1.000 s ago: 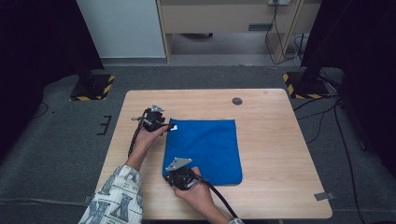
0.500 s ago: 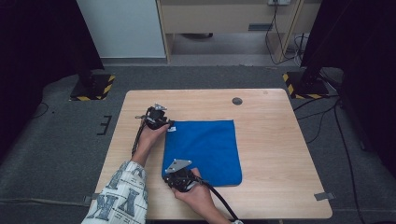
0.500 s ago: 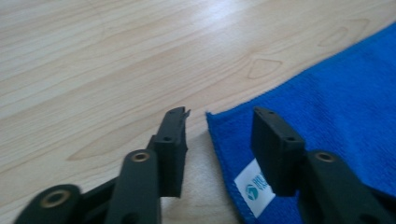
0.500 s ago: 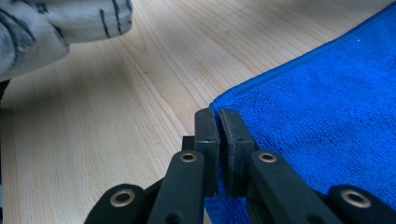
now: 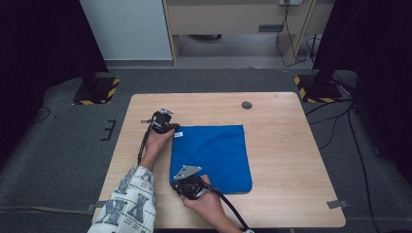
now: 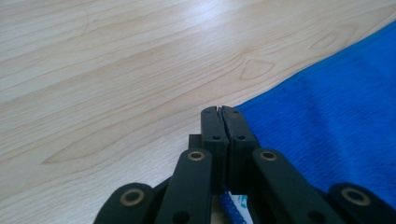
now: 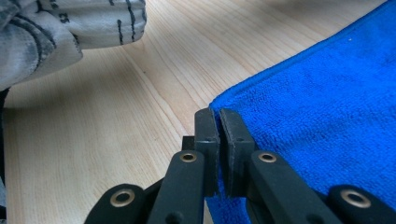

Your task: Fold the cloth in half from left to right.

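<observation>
The blue cloth point(image 5: 211, 158) is lying flat on the table point(image 5: 291, 145), just left of centre, its two left corners each under a gripper. The left gripper point(image 5: 167, 128) is sitting at the cloth's 10 o'clock corner; in the left gripper view its jaws are pressing together on the cloth's corner point(image 6: 233, 114), with a bit of hem and a white tag point(image 6: 240, 201) peeking out below them. The right gripper point(image 5: 187, 187) is at the 7 o'clock corner, jaws nearly shut and pinching the cloth's edge point(image 7: 217, 109) between them.

Both bites are looking shallow (only the very edge seems to be caught), so the main risk is a corner slipping free as the hands are lifting or carrying it across, leaving the cloth sagging on one side and any fold coming out crooked. Uneven lifting could be causing the same trouble: one hand rising ahead of the other would be skewing the left edge. Dragging low instead of lifting could be bunching the fabric against the wood. The sleeve point(image 7: 56, 28) is hanging close at 11 o'clock in the right gripper view and could be brushing the cloth.
</observation>
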Available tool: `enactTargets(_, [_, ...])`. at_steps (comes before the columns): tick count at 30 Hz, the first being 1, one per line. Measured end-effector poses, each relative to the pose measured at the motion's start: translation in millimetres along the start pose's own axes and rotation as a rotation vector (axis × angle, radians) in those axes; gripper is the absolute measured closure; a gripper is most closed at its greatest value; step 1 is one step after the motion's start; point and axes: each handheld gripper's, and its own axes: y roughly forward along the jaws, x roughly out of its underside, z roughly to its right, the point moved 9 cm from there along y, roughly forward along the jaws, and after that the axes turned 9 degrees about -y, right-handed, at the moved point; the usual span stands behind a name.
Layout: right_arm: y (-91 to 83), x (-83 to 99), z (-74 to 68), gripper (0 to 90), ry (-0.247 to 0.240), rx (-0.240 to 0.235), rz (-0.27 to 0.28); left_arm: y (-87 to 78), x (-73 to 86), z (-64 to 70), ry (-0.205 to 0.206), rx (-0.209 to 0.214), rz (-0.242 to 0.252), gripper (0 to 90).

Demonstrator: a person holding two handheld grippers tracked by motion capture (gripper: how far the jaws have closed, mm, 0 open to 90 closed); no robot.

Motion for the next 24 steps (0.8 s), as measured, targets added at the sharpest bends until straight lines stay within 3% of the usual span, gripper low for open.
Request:
enactTargets(3, [-2.1,-1.4,0.1,86.9,0.0,0.003,0.005,-2.4,-1.5,3.5,0.019,0.011,0.006,88.8])
enactTargets(6, [-6.9,-3.2,1.0,86.9,-0.005,0.014,0.015,-11.3,-11.4,11.4,0.025,0.014,0.044,89.0])
enactTargets(9, [-11.8,-3.4,2.4,87.0,0.006,0.032,0.023,-15.9,-18.7,18.9,0.012,0.03,0.073,89.0])
enactTargets(13, [-16.8,-3.9,3.1,87.0,0.012,0.039,0.038,-18.6,-21.9,24.0,0.001,0.036,0.07,89.0])
enactTargets(15, [-18.3,-4.1,3.1,87.0,0.015,0.043,0.039,-21.2,-25.4,26.2,0.01,0.023,0.088,89.1])
enactTargets(17, [-21.3,-5.8,3.0,87.0,0.017,0.048,0.048,-24.5,-30.8,33.6,0.047,0.011,0.088,89.1])
enactTargets(24, [-31.5,-13.3,3.9,87.0,0.015,0.067,0.064,-35.5,-44.4,48.8,0.044,0.035,0.124,89.1])
